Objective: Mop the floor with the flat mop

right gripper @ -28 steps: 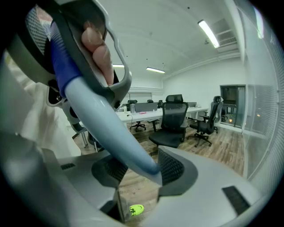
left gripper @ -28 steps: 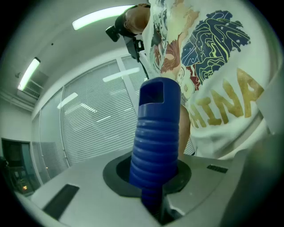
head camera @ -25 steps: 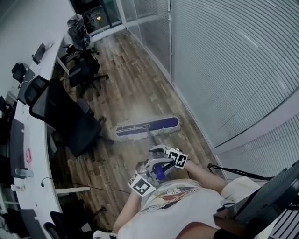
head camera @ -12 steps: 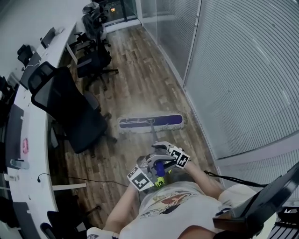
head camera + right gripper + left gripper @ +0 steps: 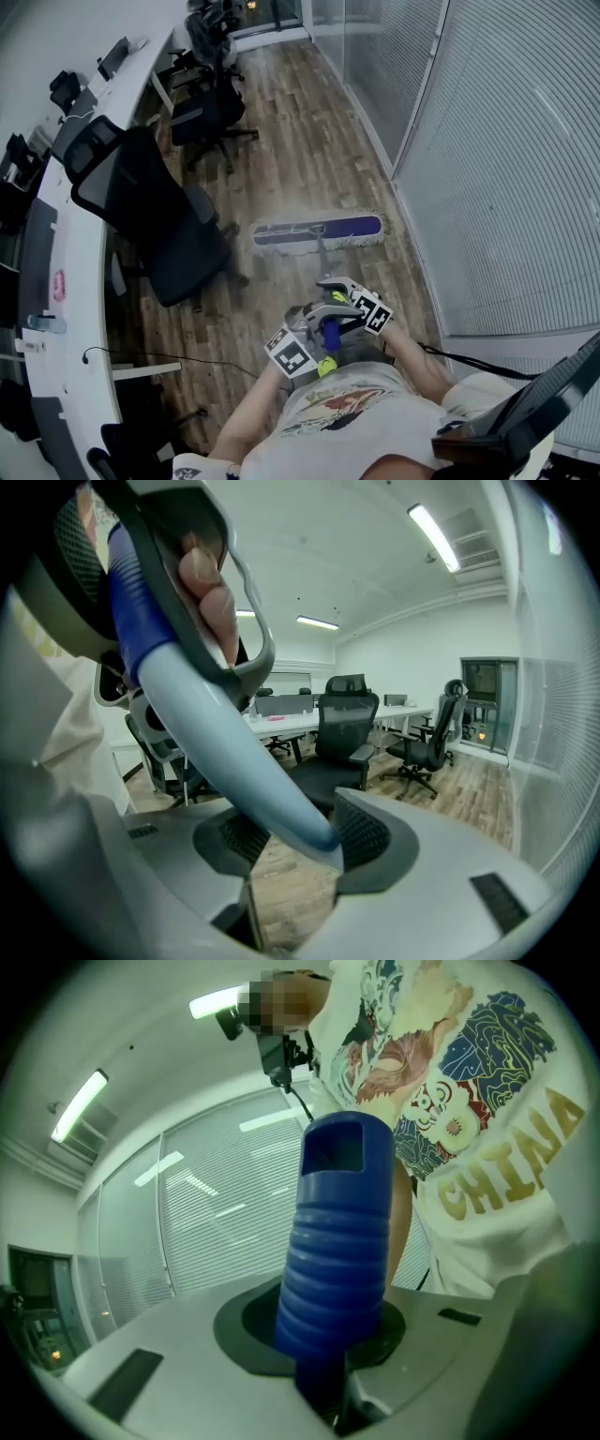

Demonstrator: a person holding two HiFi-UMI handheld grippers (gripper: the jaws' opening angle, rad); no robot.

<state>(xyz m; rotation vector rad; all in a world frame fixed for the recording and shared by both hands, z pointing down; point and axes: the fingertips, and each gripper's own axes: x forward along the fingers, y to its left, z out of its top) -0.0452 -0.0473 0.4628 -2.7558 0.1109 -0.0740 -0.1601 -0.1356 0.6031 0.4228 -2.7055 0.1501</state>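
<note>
The flat mop's blue-and-white head [image 5: 319, 232] lies crosswise on the wood floor ahead of me. Its pole [image 5: 322, 267] runs back to both grippers. My left gripper [image 5: 314, 333] is shut on the ribbed blue grip [image 5: 337, 1241] at the handle's top end, close to the person's printed shirt. My right gripper [image 5: 345, 300] is shut on the pale pole [image 5: 234, 761] just below that grip. In the right gripper view the pole passes between the jaws at my right gripper [image 5: 300, 846]. The left gripper [image 5: 328, 1372] holds the grip upright between its jaws.
A black office chair [image 5: 159, 225] stands just left of the mop head, beside a long curved white desk [image 5: 80, 309]. More chairs [image 5: 211, 103] stand farther back. A glass wall with blinds [image 5: 506, 141] runs along the right. A cable [image 5: 187, 358] lies on the floor.
The mop head has slid a little farther away along the floor, and the grippers have followed it. The head view has shifted, showing more of the room ahead.
</note>
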